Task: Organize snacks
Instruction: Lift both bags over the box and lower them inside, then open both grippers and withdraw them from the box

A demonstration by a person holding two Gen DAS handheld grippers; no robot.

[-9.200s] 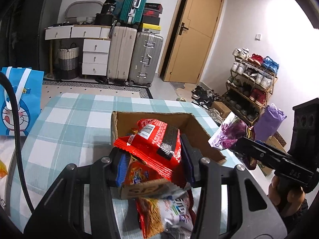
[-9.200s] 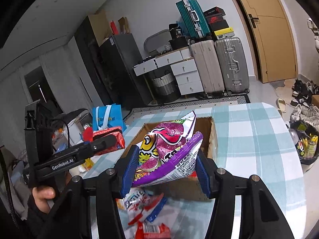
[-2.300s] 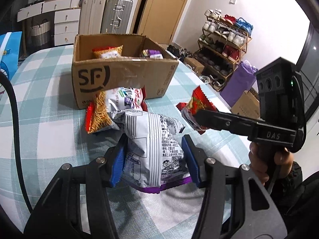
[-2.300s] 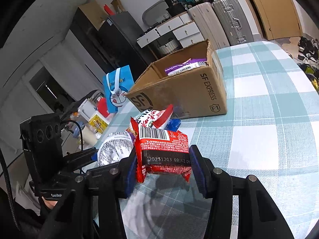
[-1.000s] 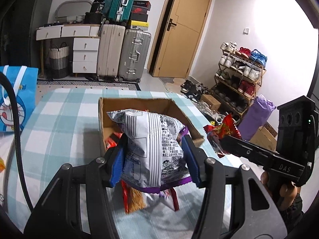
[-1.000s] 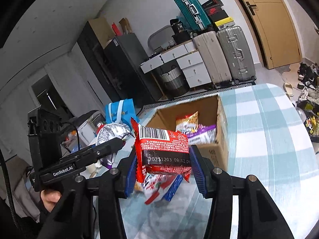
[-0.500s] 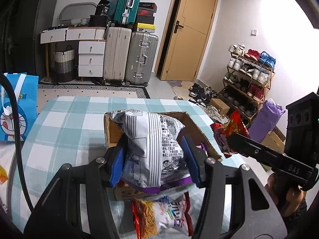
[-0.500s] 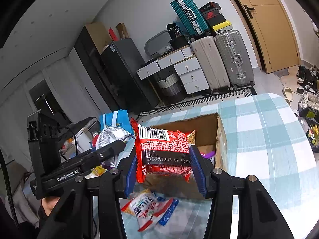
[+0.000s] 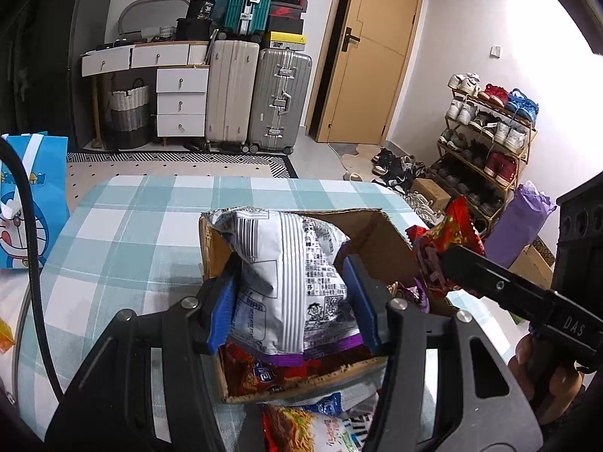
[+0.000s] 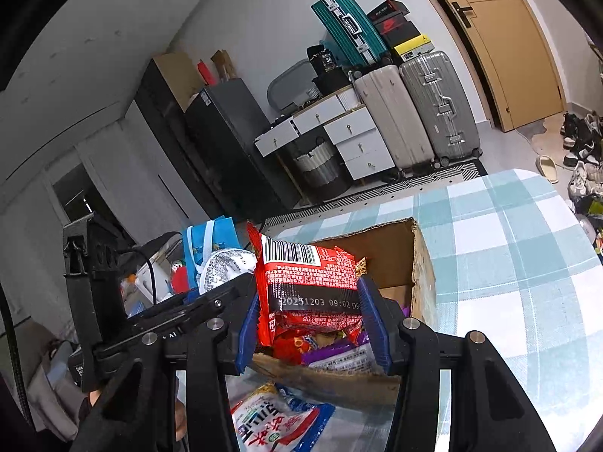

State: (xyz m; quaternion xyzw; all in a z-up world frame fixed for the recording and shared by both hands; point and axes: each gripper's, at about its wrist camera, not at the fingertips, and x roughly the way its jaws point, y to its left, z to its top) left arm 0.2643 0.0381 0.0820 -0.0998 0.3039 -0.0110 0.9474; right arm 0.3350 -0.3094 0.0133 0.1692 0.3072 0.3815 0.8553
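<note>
My left gripper (image 9: 292, 301) is shut on a white and purple snack bag (image 9: 286, 275) and holds it over the open cardboard box (image 9: 377, 237). My right gripper (image 10: 311, 316) is shut on a red snack packet (image 10: 307, 286) with a barcode, above the same box (image 10: 422, 271). The right gripper and its red packet (image 9: 448, 233) also show at the right of the left wrist view. Several snack bags lie inside the box (image 10: 339, 354). A red and white noodle snack bag (image 10: 275, 422) lies on the table in front of the box.
The table has a teal and white checked cloth (image 9: 124, 233). A blue cartoon bag (image 9: 22, 203) stands at its left edge. Suitcases (image 9: 279, 98), a white drawer unit (image 9: 177, 98), a door and a shoe rack (image 9: 486, 143) stand beyond the table.
Both grippers have moved forward and lower over the box with their snacks still held. The box now sits right under the fingers.
</note>
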